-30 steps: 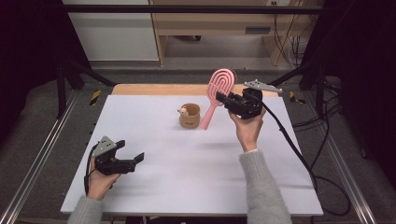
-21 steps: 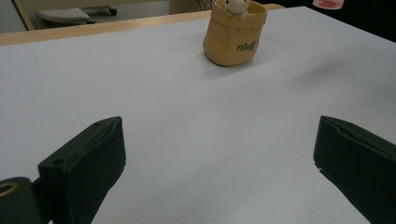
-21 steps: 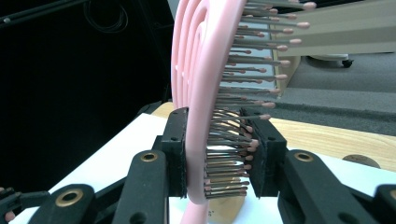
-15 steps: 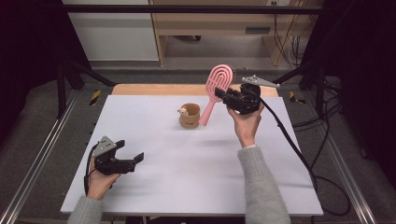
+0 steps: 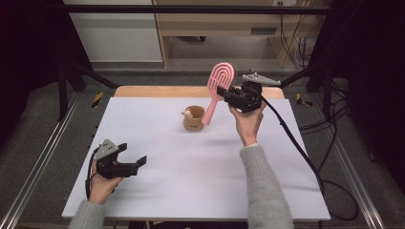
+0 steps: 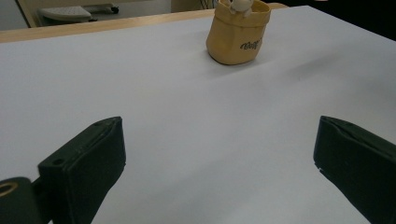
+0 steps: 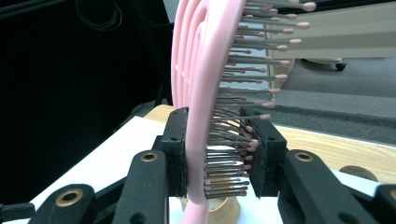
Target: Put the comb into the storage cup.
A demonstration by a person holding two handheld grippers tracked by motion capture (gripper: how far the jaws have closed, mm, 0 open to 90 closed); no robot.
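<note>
In the high view, the right hand-held gripper (image 5: 223,91) is raised above the far side of the white counter (image 5: 191,181) and clamps a pink hairbrush (image 5: 218,88) just below its oval head. The brush slants down and to the left, its handle tip reaching the rim of a small tan cup (image 5: 193,119) that stands on the counter; whether the tip is inside the cup I cannot tell. The left hand-held gripper (image 5: 138,162) lies low at the near left corner, jaws spread and holding nothing.

In the left gripper view, the two black jaws stand wide apart over bare counter, with the tan cup (image 6: 238,35) well ahead of them.

In the right gripper view, the jaws are closed on the pink hairbrush (image 7: 201,107), one pad against its flat back, the other pressed into the bristles (image 7: 233,140).
</note>
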